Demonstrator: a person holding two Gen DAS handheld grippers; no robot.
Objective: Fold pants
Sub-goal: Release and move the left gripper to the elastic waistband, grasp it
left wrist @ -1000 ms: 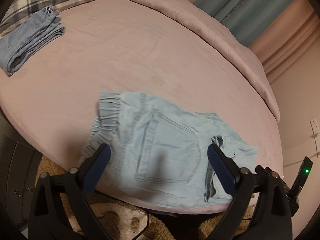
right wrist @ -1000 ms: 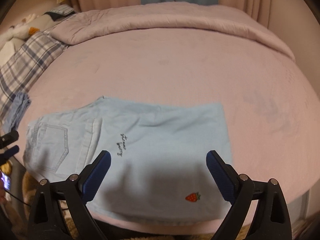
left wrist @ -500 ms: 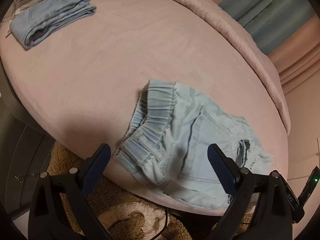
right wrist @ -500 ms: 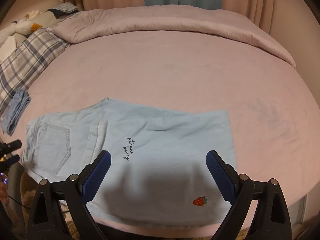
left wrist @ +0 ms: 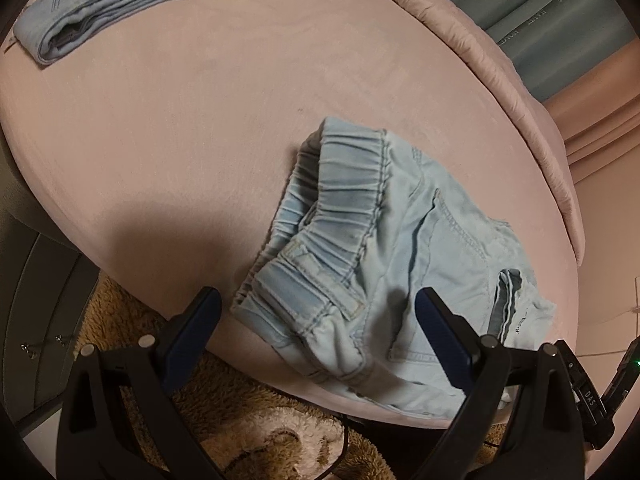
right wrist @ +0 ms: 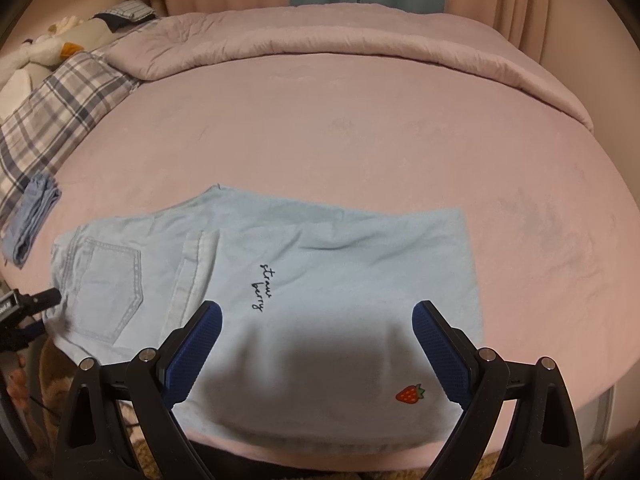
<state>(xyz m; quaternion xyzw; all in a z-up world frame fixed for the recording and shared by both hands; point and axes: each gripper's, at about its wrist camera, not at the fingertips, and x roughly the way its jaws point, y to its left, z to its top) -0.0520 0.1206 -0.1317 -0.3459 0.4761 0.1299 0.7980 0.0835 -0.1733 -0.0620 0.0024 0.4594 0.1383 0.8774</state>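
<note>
The bed [right wrist: 360,128], covered in a pink sheet, carries everything, with a rolled pink blanket [right wrist: 340,46] along its far side and a plaid pillow [right wrist: 52,108] at far left. The pale blue pants [right wrist: 320,272] lie at the near edge, slightly left of centre in the right wrist view, already folded lengthwise so one leg lies on the other. The leg end with the strawberry patch [right wrist: 410,393] points right; the waistband [left wrist: 336,200] points left and sits bunched and partly turned over. So one fold looks done, and the crosswise folds and some smoothing at the waist seem left. A second pair of jeans [left wrist: 104,0], already folded, rests far left near the pillow. The left gripper [left wrist: 316,320] hovers above the waistband, fingers apart, holding nothing. The right gripper [right wrist: 316,328] hangs over the legs, likewise apart and empty.
</note>
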